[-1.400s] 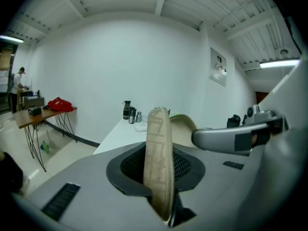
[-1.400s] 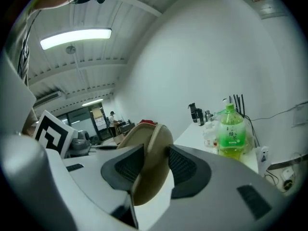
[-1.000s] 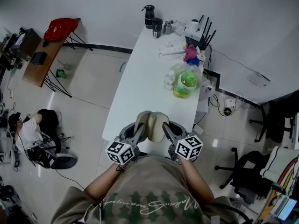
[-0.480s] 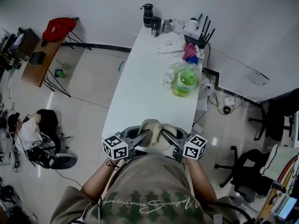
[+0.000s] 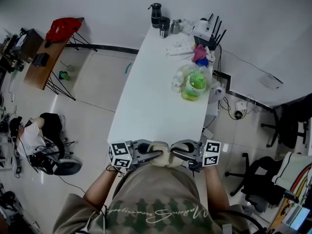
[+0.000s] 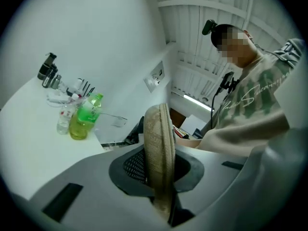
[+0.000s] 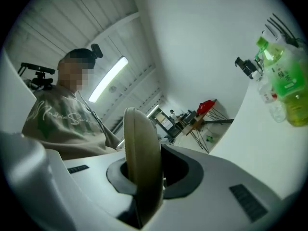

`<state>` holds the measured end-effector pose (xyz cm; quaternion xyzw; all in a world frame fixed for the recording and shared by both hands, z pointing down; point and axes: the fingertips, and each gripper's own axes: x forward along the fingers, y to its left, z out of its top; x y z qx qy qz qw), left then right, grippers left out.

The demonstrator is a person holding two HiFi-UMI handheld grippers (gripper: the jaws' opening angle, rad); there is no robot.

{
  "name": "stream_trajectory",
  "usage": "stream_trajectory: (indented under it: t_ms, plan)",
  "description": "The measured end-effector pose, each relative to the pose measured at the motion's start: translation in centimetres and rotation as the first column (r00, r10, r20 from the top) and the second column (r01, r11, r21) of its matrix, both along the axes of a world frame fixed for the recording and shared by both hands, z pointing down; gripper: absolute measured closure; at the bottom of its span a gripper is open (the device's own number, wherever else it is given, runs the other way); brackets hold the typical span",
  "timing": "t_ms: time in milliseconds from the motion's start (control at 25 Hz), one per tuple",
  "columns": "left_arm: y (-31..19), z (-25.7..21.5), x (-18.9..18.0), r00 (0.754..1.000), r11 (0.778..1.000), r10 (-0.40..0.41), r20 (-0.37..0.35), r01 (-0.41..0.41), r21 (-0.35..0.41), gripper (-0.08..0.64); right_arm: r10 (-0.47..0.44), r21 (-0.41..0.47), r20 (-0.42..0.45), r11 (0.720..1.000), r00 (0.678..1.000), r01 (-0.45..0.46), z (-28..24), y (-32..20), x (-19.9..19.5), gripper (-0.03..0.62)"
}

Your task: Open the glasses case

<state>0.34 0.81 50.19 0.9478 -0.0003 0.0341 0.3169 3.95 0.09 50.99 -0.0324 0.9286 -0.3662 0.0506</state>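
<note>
1. Person's torso [image 5: 156,204], in a patterned shirt, fills the bottom of the head view, with both forearms reaching forward.

2. Glasses case [image 5: 164,149], beige, is held just in front of the chest at the near end of the white table [image 5: 146,96], between the two grippers. Whether it rests on the table or is clear of it cannot be told.

3. Left gripper [image 5: 152,155]: jaws have just been closing and now pinch one end of the case. Its own view shows the case edge-on between the pads, the zip line running along the rim. Its marker cube [image 5: 119,155] faces outward to the left.

4. Right gripper [image 5: 176,155]: jaws are clamped on the opposite end of the case. Its own view shows a smooth beige shell standing upright between the pads. Its marker cube [image 5: 212,152] sits to the right.

5. Whether the case is unzipped cannot be confirmed from any view.

6. Mid-table, right side: a green bottle [image 5: 196,84], with a small clear bottle [image 5: 176,84] just beside it.

7. Far end of the table: a pink item [image 5: 199,55], a router with antennas [image 5: 207,30] and a dark flask [image 5: 155,16].

8. On the floor to the left: a wooden side table [image 5: 36,74] carrying a red bag [image 5: 63,29].
</note>
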Motion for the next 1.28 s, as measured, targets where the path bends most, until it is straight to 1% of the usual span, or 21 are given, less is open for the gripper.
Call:
stream_trajectory:
  t_ms: [80, 160, 200, 240, 280, 320, 400, 520, 600, 640, 680, 720, 760, 840, 880, 920, 960, 1040, 1120, 1200, 1280]
  plan:
    - [0.7, -0.4, 0.1, 0.998, 0.999, 0.039, -0.039, -0.04, -0.02, 0.503, -0.043, 0.003, 0.042, 0.999, 0.998, 0.043, -0.5, 0.7, -0.2, 0.525]
    - [1.1, -0.9, 0.3, 0.995, 0.997, 0.069, -0.075, -0.071, -0.024, 0.505, -0.079, 0.023, 0.077, 0.997, 0.994, 0.077, -1.1, 1.1, -0.5, 0.525]
    - [1.0, -1.1, 0.3, 0.994, 0.997, 0.072, -0.086, -0.074, -0.025, 0.506, -0.082, 0.029, 0.087, 0.996, 0.993, 0.08, -1.2, 1.0, -0.5, 0.525]
    - [0.5, -1.1, 0.3, 0.994, 0.998, 0.056, -0.092, -0.06, -0.033, 0.506, -0.065, 0.026, 0.091, 0.998, 0.994, 0.063, -1.1, 0.5, -0.4, 0.525]
    - [-0.2, -0.8, 0.3, 0.996, 0.999, 0.018, -0.091, -0.023, -0.046, 0.506, -0.028, 0.014, 0.086, 1.0, 0.996, 0.027, -0.7, -0.2, -0.2, 0.525]
    - [-1.1, -0.4, 0.2, 0.996, 0.998, -0.035, -0.079, 0.031, -0.052, 0.506, 0.023, -0.004, 0.069, 1.0, 0.997, -0.023, 0.1, -1.0, 0.2, 0.525]
    - [-2.4, 1.1, 0.1, 0.991, 0.991, -0.13, -0.041, 0.129, -0.034, 0.505, 0.123, -0.038, 0.005, 0.992, 0.992, -0.123, 2.3, -2.6, 1.1, 0.523]
    - [-3.1, 2.9, 0.2, 0.98, 0.98, -0.196, 0.031, 0.195, 0.026, 0.466, 0.218, -0.087, -0.071, 0.971, 0.973, -0.224, 5.3, -4.3, 2.1, 0.523]
    - [-3.9, 3.4, -0.1, 0.968, 0.968, -0.246, 0.058, 0.242, 0.065, 0.431, 0.258, -0.125, -0.086, 0.955, 0.962, -0.267, 6.8, -5.1, 2.5, 0.523]
    - [-4.2, 3.6, -0.5, 0.961, 0.962, -0.269, 0.064, 0.265, 0.069, 0.418, 0.278, -0.151, -0.092, 0.945, 0.956, -0.289, 7.5, -5.4, 2.8, 0.523]
    - [-4.4, 3.9, -1.1, 0.954, 0.955, -0.292, 0.075, 0.287, 0.069, 0.413, 0.305, -0.181, -0.102, 0.93, 0.947, -0.319, 8.5, -5.9, 3.4, 0.523]
    - [-4.7, 4.2, -2.0, 0.945, 0.948, -0.315, 0.093, 0.309, 0.072, 0.413, 0.343, -0.217, -0.121, 0.907, 0.932, -0.362, 9.7, -6.4, 4.1, 0.523]
    - [-4.9, 4.7, -3.1, 0.934, 0.94, -0.339, 0.117, 0.331, 0.079, 0.413, 0.388, -0.257, -0.153, 0.872, 0.909, -0.416, 11.2, -7.2, 5.1, 0.523]
    - [-5.3, 5.6, -5.5, 0.909, 0.923, -0.383, 0.162, 0.373, 0.09, 0.413, 0.468, -0.338, -0.246, 0.779, 0.849, -0.527, 15.2, -8.8, 7.0, 0.524]
    - [-5.4, 6.0, -6.5, 0.898, 0.915, -0.404, 0.175, 0.395, 0.086, 0.413, 0.489, -0.367, -0.302, 0.733, 0.818, -0.573, 17.2, -9.6, 7.7, 0.524]
    - [-5.5, 6.2, -7.3, 0.887, 0.905, -0.425, 0.179, 0.419, 0.073, 0.413, 0.497, -0.381, -0.358, 0.695, 0.79, -0.61, 19.2, -10.2, 8.0, 0.523]
    - [-5.5, 6.2, -7.9, 0.877, 0.894, -0.447, 0.177, 0.445, 0.054, 0.413, 0.491, -0.384, -0.416, 0.668, 0.765, -0.638, 21.1, -10.7, 8.1, 0.523]
    - [-5.4, 6.2, -8.6, 0.857, 0.87, -0.488, 0.165, 0.493, 0.013, 0.413, 0.453, -0.378, -0.522, 0.636, 0.722, -0.673, 24.8, -11.0, 7.8, 0.523]
    - [-4.9, 6.2, -8.8, 0.843, 0.853, -0.514, 0.16, 0.521, -0.002, 0.413, 0.415, -0.386, -0.585, 0.612, 0.696, -0.69, 27.6, -11.0, 7.0, 0.523]
    - [-4.3, 6.0, -8.7, 0.84, 0.85, -0.519, 0.161, 0.527, -0.007, 0.413, 0.409, -0.398, -0.603, 0.59, 0.685, -0.703, 29.1, -11.3, 6.0, 0.523]
    - [-3.6, 5.8, -8.5, 0.842, 0.852, -0.515, 0.16, 0.523, -0.014, 0.413, 0.418, -0.4, -0.609, 0.573, 0.674, -0.716, 29.8, -11.7, 5.5, 0.523]
